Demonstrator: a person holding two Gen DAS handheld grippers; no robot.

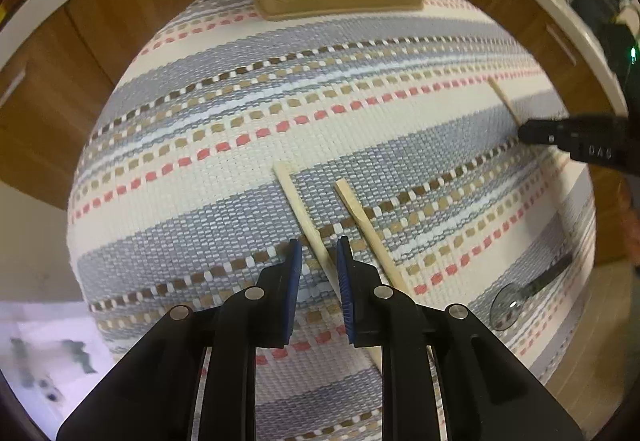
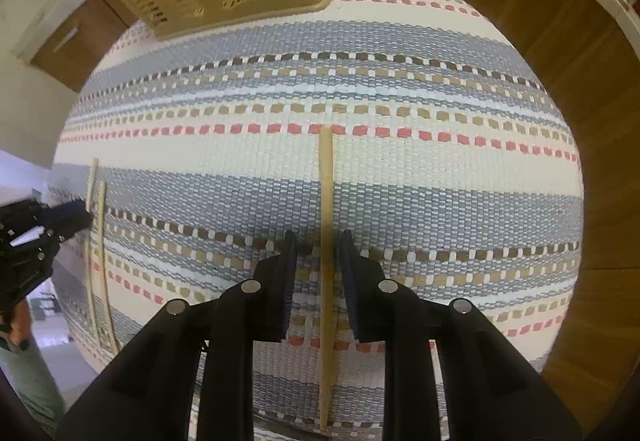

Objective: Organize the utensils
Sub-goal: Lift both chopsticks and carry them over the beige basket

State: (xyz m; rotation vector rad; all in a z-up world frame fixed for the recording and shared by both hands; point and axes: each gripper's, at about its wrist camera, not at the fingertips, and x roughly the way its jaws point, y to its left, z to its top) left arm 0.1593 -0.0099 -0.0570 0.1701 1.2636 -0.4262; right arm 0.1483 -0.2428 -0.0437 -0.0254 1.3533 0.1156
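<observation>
Left tongs (image 1: 319, 253) released, straddling chopstick (image 1: 304, 217) | right tongs (image 2: 318, 247) released, astride chopstick (image 2: 326, 201)

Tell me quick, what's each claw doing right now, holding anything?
Left gripper: open, astride one chopstick, not gripping it.
Right gripper: open, around a single chopstick, not gripping.

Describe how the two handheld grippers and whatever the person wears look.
Both the left gripper and the right gripper are black plastic, each with two angular fingers faced with ribbed dark blue pads and joined by round silver pivot pins. White lettering marks the right gripper's side in the left wrist view. A grey-green garment shows beside the left gripper.
</observation>
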